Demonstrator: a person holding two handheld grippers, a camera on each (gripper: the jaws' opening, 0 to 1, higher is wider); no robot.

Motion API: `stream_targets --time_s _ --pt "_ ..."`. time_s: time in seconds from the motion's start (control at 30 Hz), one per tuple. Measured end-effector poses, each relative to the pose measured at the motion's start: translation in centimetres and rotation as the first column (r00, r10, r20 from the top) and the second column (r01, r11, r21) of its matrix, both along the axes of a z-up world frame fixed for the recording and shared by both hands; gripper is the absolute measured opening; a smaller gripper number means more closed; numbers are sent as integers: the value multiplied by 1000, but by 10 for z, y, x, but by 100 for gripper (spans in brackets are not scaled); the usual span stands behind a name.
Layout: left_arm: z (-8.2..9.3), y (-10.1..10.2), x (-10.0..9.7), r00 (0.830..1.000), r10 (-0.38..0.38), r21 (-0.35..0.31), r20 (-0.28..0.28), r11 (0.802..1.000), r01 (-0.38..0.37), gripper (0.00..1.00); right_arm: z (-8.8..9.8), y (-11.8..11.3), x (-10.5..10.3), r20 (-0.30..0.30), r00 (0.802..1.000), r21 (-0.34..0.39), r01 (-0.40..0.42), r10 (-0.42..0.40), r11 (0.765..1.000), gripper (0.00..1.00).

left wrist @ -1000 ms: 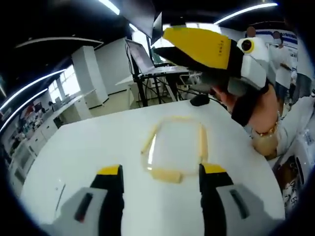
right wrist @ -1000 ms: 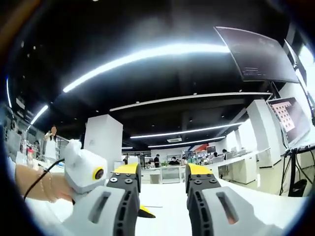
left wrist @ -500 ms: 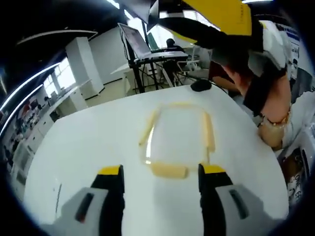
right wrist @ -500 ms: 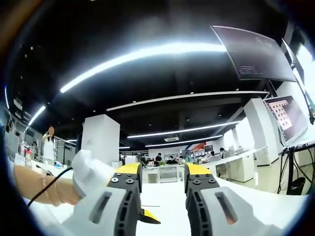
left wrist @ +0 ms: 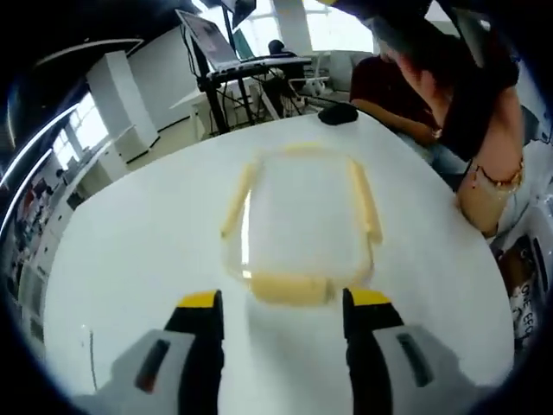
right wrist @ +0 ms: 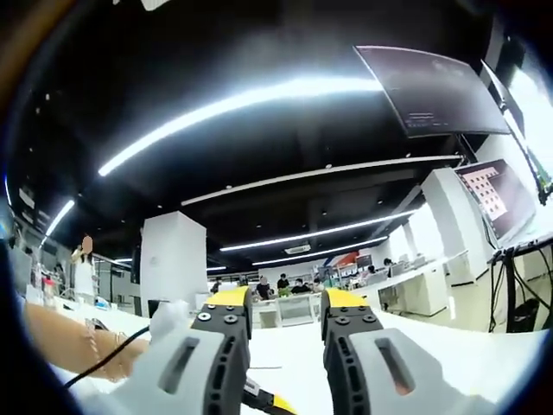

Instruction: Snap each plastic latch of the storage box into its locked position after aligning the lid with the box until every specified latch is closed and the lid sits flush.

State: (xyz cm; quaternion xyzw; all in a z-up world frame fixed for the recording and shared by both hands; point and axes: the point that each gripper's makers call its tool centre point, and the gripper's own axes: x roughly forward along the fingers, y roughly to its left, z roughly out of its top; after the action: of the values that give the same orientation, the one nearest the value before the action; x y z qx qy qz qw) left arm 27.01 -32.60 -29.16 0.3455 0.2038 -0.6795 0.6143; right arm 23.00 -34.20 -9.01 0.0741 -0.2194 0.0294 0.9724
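Left gripper [left wrist: 278, 304] has been eased closer to the box [left wrist: 301, 226], fingers spread; right gripper [right wrist: 275, 303] is aimed away, fingers apart; latches not yet touched.

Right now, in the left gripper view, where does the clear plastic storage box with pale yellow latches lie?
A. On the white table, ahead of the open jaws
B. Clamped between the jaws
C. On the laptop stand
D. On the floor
A: the clear plastic storage box rests on the white table, just beyond the left gripper, whose jaws stand apart and hold nothing.
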Motion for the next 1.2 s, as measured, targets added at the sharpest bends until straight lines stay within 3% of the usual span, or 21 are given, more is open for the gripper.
stream_targets --time_s 0.3,0.6,0.83,1.2 --pt "-16 0 2 1000 -17 33 -19 999 17 54 -1 1 2 -9 1000 4 -19 19 1000 31" --pt "-19 -1 -2 998 -52 0 -44 999 52 53 -1 3 5 -11 1000 4 -27 27 1000 31" --pt "-20 -5 -8 988 -150 1 -20 989 150 52 -4 3 6 -19 999 3 -25 25 1000 31" --pt "-23 -8 -11 985 -164 24 -59 986 166 51 -7 6 6 -33 999 -2 -32 32 999 31"
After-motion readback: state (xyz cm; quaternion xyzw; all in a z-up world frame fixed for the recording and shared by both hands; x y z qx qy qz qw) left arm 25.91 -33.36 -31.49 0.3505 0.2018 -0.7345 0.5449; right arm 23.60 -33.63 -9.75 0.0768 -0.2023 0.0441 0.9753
